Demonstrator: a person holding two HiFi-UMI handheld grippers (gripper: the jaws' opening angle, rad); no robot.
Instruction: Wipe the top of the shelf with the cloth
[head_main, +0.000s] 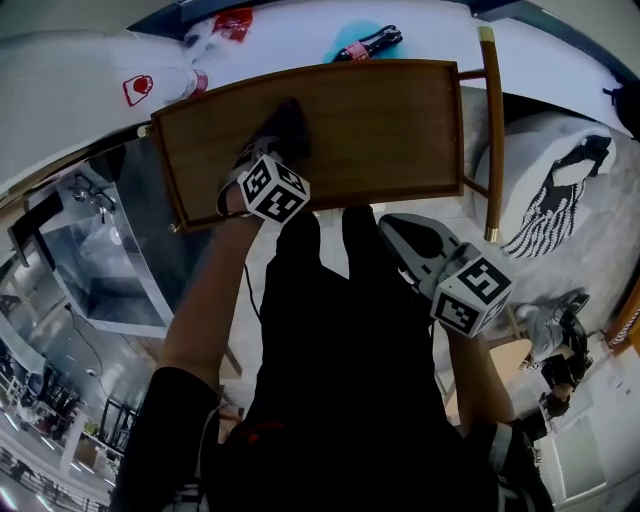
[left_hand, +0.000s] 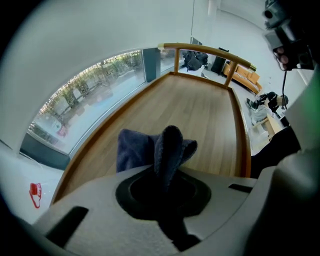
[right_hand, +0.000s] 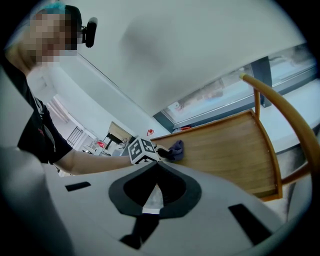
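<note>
The wooden shelf top (head_main: 380, 130) lies right in front of me in the head view. A dark blue cloth (head_main: 285, 125) rests on its left half, and my left gripper (head_main: 268, 155) is shut on it. In the left gripper view the cloth (left_hand: 162, 147) bunches up between the jaws and touches the shelf top (left_hand: 200, 112). My right gripper (head_main: 395, 228) hangs off the shelf's near edge, close to my body, shut with nothing in it. From the right gripper view (right_hand: 152, 172) I see the cloth (right_hand: 176, 149) and the left gripper's marker cube (right_hand: 142, 150) on the shelf top (right_hand: 230, 145).
A curved wooden rail (head_main: 490, 130) runs along the shelf's right end. A low raised rim (left_hand: 242, 130) borders the top. Behind the shelf lie a teal item with a black and red object (head_main: 365, 42). A glass case (head_main: 100, 260) stands at the left; shoes (head_main: 555, 330) sit on the floor at the right.
</note>
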